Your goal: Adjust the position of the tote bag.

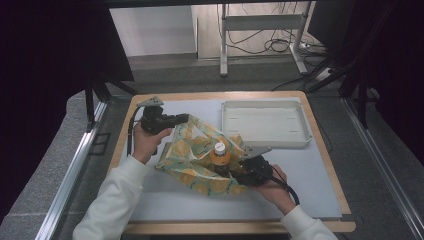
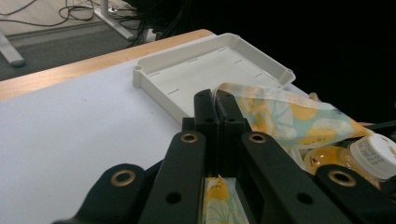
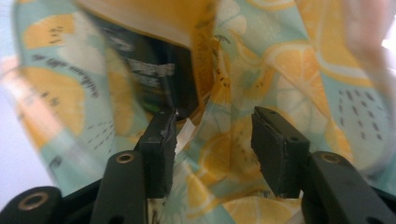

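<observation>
The bag [image 1: 200, 160] lies mid-frame on the table [image 1: 310, 185], the bottle [image 1: 220, 155] standing in it. The tray [image 1: 265, 122] sits upper right, just behind the bag.

Lemon-print teal bag [image 1: 200, 155] — orange bottle [image 1: 220, 156], white cap [image 1: 220, 147]

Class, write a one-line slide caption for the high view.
Left tool pinches the fruit-print bag open while the right tool, jaws apart, sits beside the bottle in it, near a white tray.

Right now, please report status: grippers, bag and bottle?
Left gripper shut on bag. Right gripper open beside bottle. Tray close behind.
</observation>
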